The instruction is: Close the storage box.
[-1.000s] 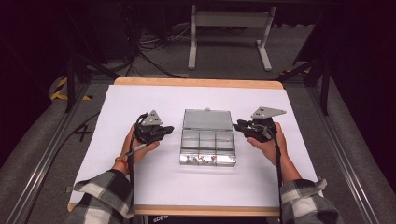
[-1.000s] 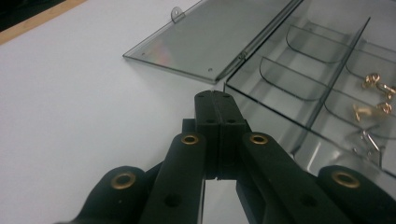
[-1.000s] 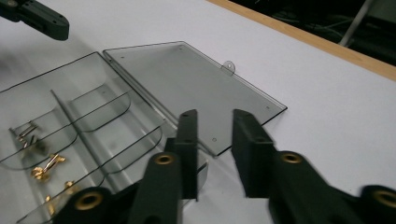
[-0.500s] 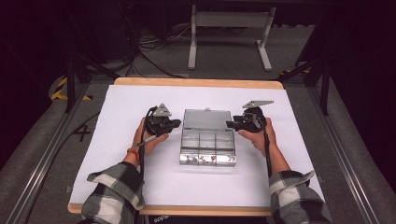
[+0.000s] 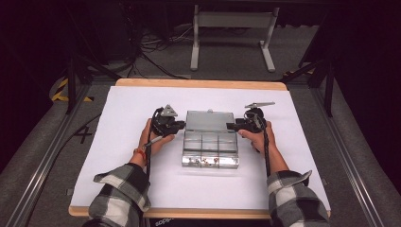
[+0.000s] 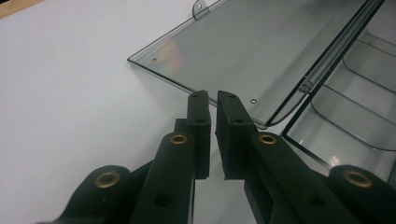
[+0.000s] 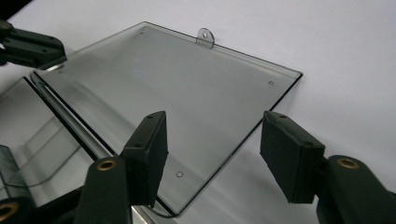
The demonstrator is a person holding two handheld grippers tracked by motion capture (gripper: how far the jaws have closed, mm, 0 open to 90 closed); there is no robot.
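A clear plastic compartment box (image 5: 210, 147) lies in the middle of the white sheet, with its lid (image 5: 209, 120) folded open flat on the far side. My left gripper (image 5: 181, 125) is at the lid's left edge. In the left gripper view its jaws (image 6: 212, 99) stand nearly together with a thin gap, right at the lid (image 6: 261, 51) edge near the hinge, and nothing is between them. My right gripper (image 5: 231, 126) is open at the lid's right edge. Its fingers (image 7: 212, 135) straddle that edge of the lid (image 7: 177, 93) without touching it.
The front compartments hold a few small parts (image 5: 203, 161). The white sheet (image 5: 127, 109) covers a wooden table with edges all round. A metal stand (image 5: 231, 28) and cables lie on the floor beyond the far edge. The left gripper (image 7: 28, 46) shows across the lid in the right gripper view.
Both hands have moved forward and inward, which brings the two grippers from beside the box up to the lid's left and right edges. The box has not moved.
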